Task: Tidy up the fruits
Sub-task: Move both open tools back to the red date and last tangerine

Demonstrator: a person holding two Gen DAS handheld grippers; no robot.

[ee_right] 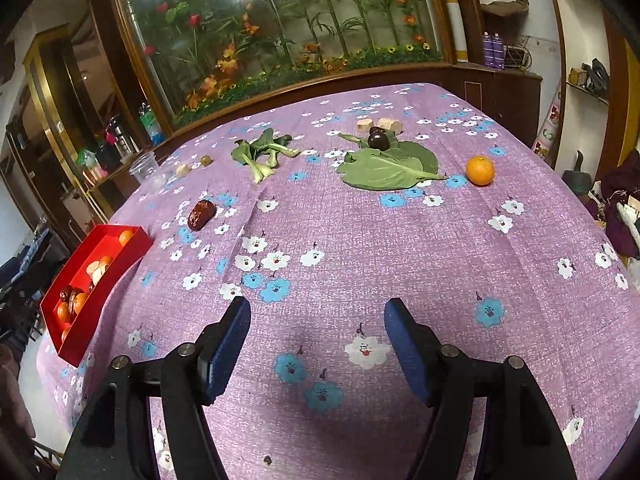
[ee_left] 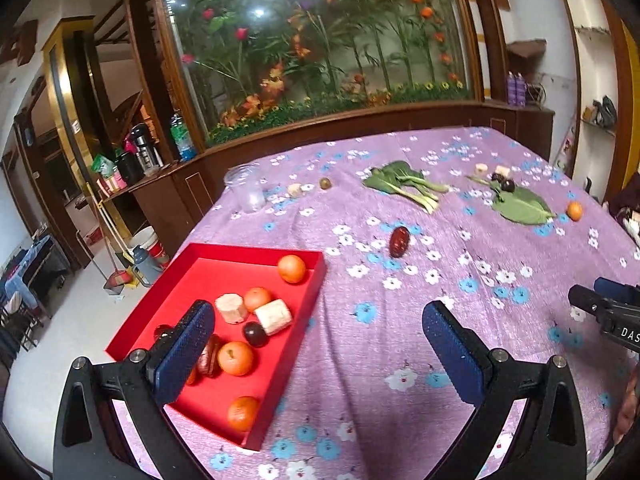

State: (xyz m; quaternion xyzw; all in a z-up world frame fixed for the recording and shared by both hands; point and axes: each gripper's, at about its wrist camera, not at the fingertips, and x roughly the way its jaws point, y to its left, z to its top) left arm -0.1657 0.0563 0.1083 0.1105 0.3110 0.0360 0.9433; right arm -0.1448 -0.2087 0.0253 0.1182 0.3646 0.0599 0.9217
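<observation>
most fruit sits in the red tray (ee_left: 224, 256) at 9 o'clock: four oranges, pale chunks, dark plums, dates. left out: a date (ee_right: 201, 214) at 11, plums (ee_right: 378, 139) and an orange (ee_right: 479, 169) near 1 (greens aside). left gripper (ee_left: 320, 344) and right gripper (ee_right: 318, 344) both gape, empty.

Red tray (ee_left: 192, 280) at the table's left edge holds four oranges (ee_left: 291, 268), two pale cut chunks (ee_left: 273, 316), a dark plum (ee_left: 255, 334) and dates. Right of tray, on cloth: one wrinkled red date (ee_left: 399, 241), lying flat. Far right of tray: lone orange (ee_right: 479, 170), dark plums (ee_right: 378, 139) beside a leaf.
</observation>
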